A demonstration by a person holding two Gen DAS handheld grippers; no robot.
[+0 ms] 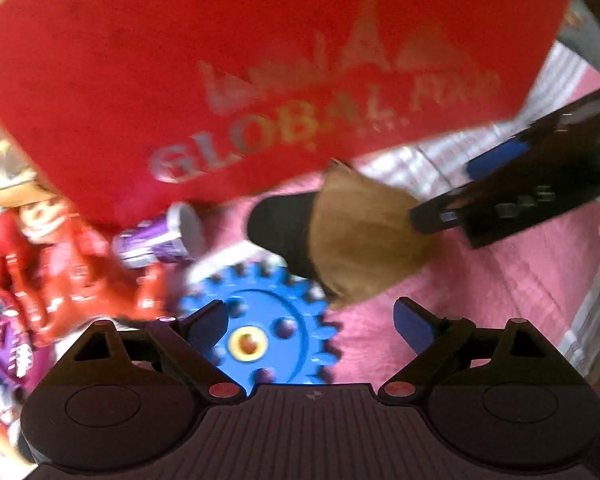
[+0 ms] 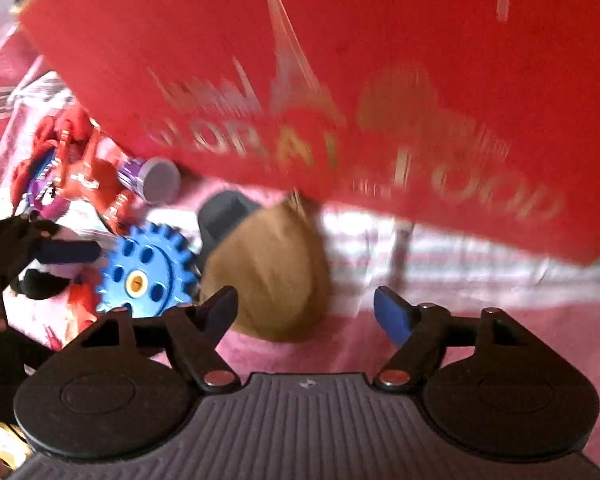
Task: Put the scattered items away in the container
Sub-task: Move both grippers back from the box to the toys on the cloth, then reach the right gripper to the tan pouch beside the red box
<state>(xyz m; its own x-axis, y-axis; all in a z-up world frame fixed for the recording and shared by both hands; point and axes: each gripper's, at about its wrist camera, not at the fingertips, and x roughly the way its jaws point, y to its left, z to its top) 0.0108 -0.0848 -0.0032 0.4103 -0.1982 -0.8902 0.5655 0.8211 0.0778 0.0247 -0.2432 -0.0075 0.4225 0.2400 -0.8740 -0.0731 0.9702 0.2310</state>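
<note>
**Both grippers lowered over the scattered toys, nothing picked yet**

I have the left gripper [image 1: 312,320] poised above the blue gear [image 1: 256,328], its jaws spread wide with nothing between them. The right gripper [image 2: 306,312] hangs over the tan-and-black brush [image 2: 268,276], jaws also parted and empty (the bristles sit just ahead of the fingertips, not touching them as far as I can tell).

The red box [image 1: 260,80], which I take for the container, lies along the far edge of the pink cloth [image 1: 500,300]. Gear and brush sit side by side near the box's front wall; a purple tube [image 1: 160,240] and a red toy figure [image 1: 60,264] crowd toward the cloth's left edge.

I judge this the approach step of a first pick. Next I would need to sink each gripper around its item, close, then lift over the box wall. Blur makes exact clearances hard to read.
</note>
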